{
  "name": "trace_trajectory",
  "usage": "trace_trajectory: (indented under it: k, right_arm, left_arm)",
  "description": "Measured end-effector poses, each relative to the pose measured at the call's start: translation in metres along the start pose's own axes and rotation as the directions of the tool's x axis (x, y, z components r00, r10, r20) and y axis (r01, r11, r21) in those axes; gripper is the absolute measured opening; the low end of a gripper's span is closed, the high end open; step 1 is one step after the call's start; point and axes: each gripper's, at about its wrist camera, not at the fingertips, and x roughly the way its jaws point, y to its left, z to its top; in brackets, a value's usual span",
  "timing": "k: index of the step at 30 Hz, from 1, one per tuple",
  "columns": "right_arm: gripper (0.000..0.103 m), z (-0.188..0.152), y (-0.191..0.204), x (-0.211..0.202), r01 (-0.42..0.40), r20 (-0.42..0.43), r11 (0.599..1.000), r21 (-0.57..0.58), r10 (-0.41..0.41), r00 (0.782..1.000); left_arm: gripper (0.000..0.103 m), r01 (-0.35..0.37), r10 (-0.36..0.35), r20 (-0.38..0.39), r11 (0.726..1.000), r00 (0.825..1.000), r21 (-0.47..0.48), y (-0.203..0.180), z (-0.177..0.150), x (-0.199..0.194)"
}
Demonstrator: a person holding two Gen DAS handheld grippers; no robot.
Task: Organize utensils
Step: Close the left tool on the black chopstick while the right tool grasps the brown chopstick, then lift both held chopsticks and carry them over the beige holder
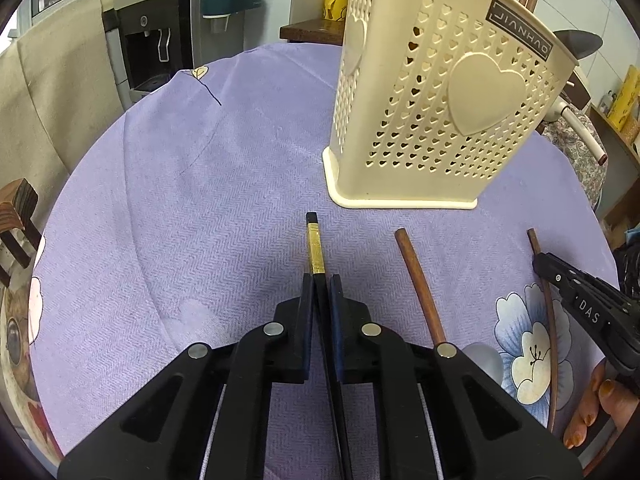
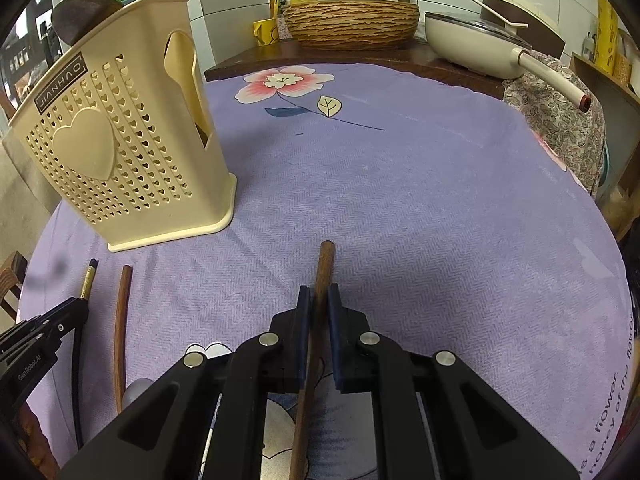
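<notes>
Nearest my cameras, my left gripper (image 1: 320, 280) pinches a black chopstick (image 1: 314, 248); my right gripper (image 2: 319, 294) pinches a brown chopstick (image 2: 323, 272). Between them a wooden spoon (image 1: 420, 288) lies on the purple cloth (image 1: 200, 200). Beyond stands the cream holder (image 1: 432, 112).

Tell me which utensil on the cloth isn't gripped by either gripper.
The middle brown wooden-handled one, lying free. The black chopstick with the gold band sits in the left gripper; the thin brown stick in the right gripper.
</notes>
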Motion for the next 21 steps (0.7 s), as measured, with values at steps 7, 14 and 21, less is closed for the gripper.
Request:
trace_trajectory:
  k: [7,14,21]
  right_arm:
    - [0.008,0.000,-0.003,0.000,-0.055,-0.004,0.998,0.028,0.055,0.998]
    - [0.008,-0.001,-0.001,-0.007,-0.077,0.011,0.997,0.023,0.077,0.997]
    - [0.008,-0.002,-0.005,-0.031,-0.126,0.060,0.992,0.027,0.125,0.990]
  left_arm:
    - [0.008,0.017,-0.017,-0.008,1.000,1.000,-0.022,0.004,0.002,0.001]
    - [0.008,0.048,-0.048,-0.010,0.997,0.999,-0.064,0.012,0.004,-0.001]
    - [0.007,0.094,-0.091,0.041,0.992,0.995,-0.083,0.015,0.005,-0.028]
